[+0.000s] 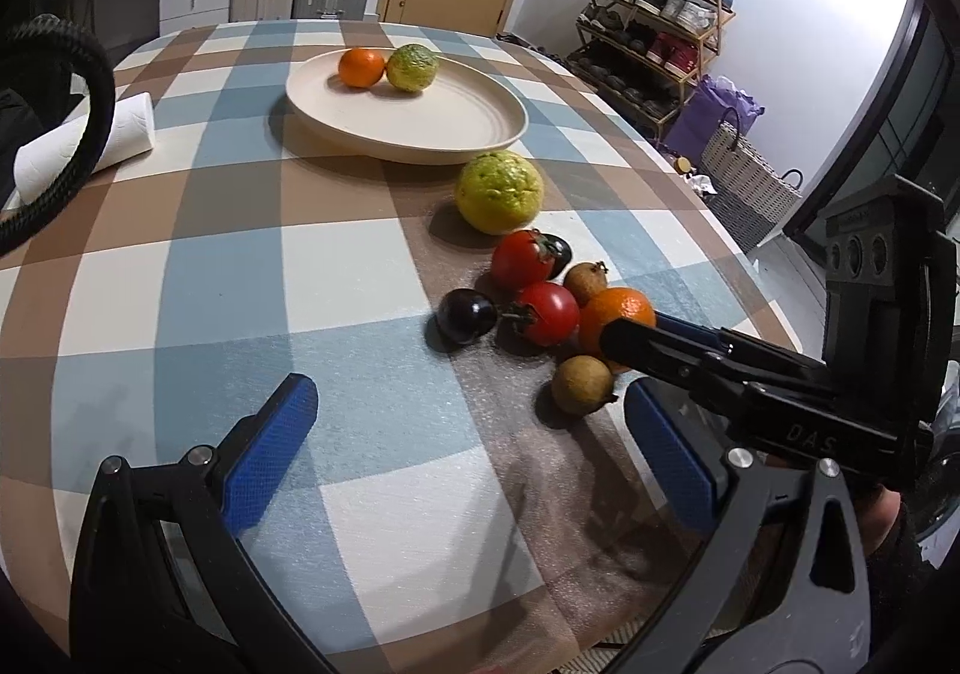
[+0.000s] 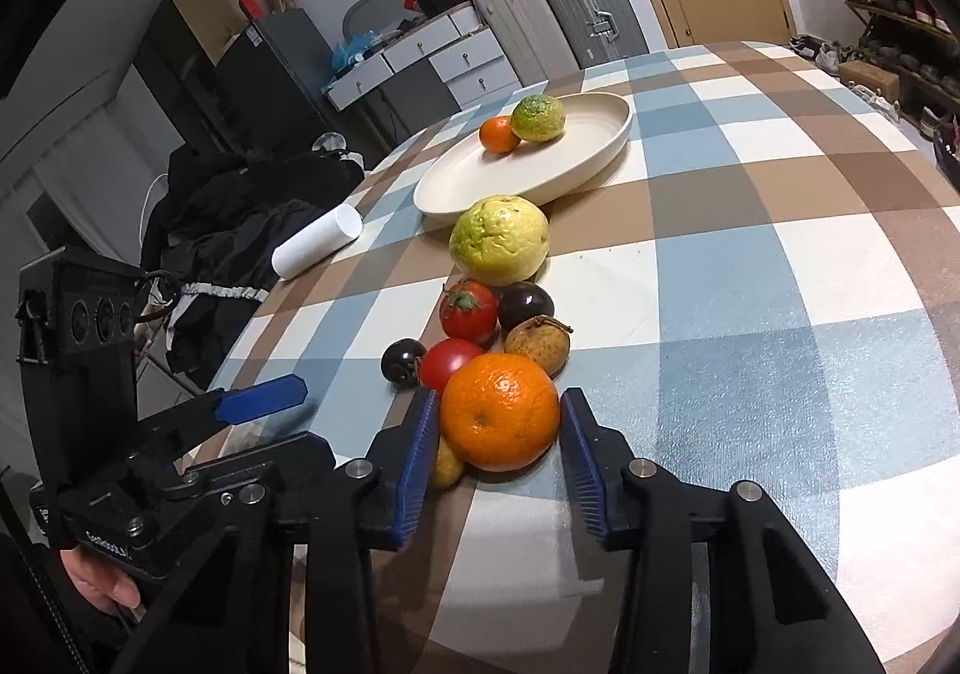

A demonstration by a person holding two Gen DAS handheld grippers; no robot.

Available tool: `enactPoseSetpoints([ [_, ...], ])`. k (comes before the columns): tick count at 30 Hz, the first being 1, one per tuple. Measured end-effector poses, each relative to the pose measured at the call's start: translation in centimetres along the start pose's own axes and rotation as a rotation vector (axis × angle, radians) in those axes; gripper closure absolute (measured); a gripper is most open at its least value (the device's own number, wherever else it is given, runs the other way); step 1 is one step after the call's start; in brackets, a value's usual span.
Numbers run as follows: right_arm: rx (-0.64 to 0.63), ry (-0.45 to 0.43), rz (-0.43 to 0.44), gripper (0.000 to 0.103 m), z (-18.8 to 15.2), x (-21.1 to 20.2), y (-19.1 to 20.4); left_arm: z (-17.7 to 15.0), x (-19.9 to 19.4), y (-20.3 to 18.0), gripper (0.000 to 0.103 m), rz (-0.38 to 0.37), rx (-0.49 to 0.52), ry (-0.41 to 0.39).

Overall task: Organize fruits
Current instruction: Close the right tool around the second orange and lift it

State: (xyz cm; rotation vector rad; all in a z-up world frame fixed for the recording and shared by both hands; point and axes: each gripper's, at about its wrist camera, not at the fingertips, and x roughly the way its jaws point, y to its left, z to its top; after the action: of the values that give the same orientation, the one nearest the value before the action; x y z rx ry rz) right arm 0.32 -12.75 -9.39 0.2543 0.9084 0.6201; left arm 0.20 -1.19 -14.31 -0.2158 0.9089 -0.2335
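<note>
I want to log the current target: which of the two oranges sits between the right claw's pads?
The orange on the cloth nearest the camera, flanked by the right claw. The other orange lies far off in the plate.

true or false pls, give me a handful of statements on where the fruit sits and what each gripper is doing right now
1. The plate holds two fruits. True: a small orange and a green citrus.
2. The right gripper has its fingers on either side of the large orange. True.
3. The left gripper is shut on a tomato. False: it is open over bare tablecloth, holding nothing.
4. The big yellow-green fruit lies on the plate. False: it sits on the cloth just in front of it.
5. Both red tomatoes are off the plate. True.
</note>
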Motion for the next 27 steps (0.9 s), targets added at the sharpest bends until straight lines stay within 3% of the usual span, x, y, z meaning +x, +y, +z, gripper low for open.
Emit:
enactPoseSetpoints([
  [20, 0.004, -0.093, 0.01, 0.062, -0.7, -2.8, -1.1, 0.4, 3.0, -3.2, 0.002, -0.077, 0.039, 0.066],
  [23, 0.002, -0.101, 0.005, 0.062, -0.8, -3.2, -1.3, 0.5, 3.3, -3.6, 0.009, -0.093, 0.043, 0.071],
  [25, 0.005, -0.106, 0.006, 0.062, -0.9, -3.3, -1.4, 0.4, 3.7, -3.8, 0.022, -0.119, 0.043, 0.083],
  [27, 0.008, -0.109, 0.007, 0.062, -1.0, -3.4, -1.5, 0.4, 3.7, -4.1, 0.027, -0.128, 0.049, 0.082],
])
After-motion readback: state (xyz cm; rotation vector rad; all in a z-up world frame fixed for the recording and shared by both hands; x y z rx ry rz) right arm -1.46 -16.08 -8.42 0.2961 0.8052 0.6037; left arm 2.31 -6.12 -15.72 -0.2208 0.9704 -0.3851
